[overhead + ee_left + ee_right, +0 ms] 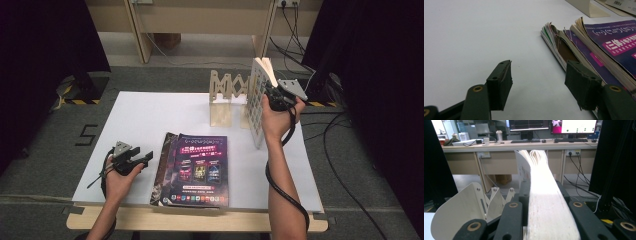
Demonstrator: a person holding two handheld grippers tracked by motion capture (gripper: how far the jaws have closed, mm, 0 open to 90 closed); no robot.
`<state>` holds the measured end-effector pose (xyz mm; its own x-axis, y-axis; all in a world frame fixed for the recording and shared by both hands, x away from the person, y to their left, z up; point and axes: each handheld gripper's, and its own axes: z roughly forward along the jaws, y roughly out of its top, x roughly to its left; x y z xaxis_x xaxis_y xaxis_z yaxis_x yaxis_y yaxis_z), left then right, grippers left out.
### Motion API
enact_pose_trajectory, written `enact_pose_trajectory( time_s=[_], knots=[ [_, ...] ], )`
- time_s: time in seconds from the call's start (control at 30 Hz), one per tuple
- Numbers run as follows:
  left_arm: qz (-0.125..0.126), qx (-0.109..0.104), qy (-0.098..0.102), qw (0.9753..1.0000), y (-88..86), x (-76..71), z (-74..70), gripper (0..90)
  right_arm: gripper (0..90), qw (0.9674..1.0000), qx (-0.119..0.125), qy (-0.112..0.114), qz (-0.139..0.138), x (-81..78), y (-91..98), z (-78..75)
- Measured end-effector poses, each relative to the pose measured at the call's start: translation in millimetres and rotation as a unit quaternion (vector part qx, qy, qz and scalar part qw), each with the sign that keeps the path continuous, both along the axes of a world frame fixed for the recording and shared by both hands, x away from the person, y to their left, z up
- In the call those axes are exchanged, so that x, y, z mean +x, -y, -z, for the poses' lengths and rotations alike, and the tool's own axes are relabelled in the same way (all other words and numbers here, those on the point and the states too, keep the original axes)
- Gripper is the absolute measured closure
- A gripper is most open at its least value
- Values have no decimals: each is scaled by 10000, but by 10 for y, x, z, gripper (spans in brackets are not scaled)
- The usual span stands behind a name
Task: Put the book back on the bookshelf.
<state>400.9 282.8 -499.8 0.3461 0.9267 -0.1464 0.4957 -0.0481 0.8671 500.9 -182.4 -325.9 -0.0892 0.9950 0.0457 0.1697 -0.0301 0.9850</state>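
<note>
White board covers the table (pixel 145 115), with dark curtains on both sides and a wooden desk beyond. At the far right, the right gripper (pixel 272 95) clamps the top edge of a book (pixel 257 102) held upright on the board — its jaws pressed on either side of the pale page block (pixel 546 202) — just beside a folding wooden book rack (pixel 227 95). Nearer the person, the left gripper (pixel 142 159) rests low on the board, jaws spread wide and holding nothing, just beside a stack of purple magazines (pixel 200 170) — worn page edges (pixel 554 45) facing it.
</note>
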Motion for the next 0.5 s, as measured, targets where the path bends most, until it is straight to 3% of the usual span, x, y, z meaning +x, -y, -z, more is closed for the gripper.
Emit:
enact_pose_trajectory(
  time_s=[0.5],
  knots=[
    [8, 11, -6, 10000, -3, 0, 0, 376, 748, 9999, 24, 144, 82, 207, -57, -85]
  ],
)
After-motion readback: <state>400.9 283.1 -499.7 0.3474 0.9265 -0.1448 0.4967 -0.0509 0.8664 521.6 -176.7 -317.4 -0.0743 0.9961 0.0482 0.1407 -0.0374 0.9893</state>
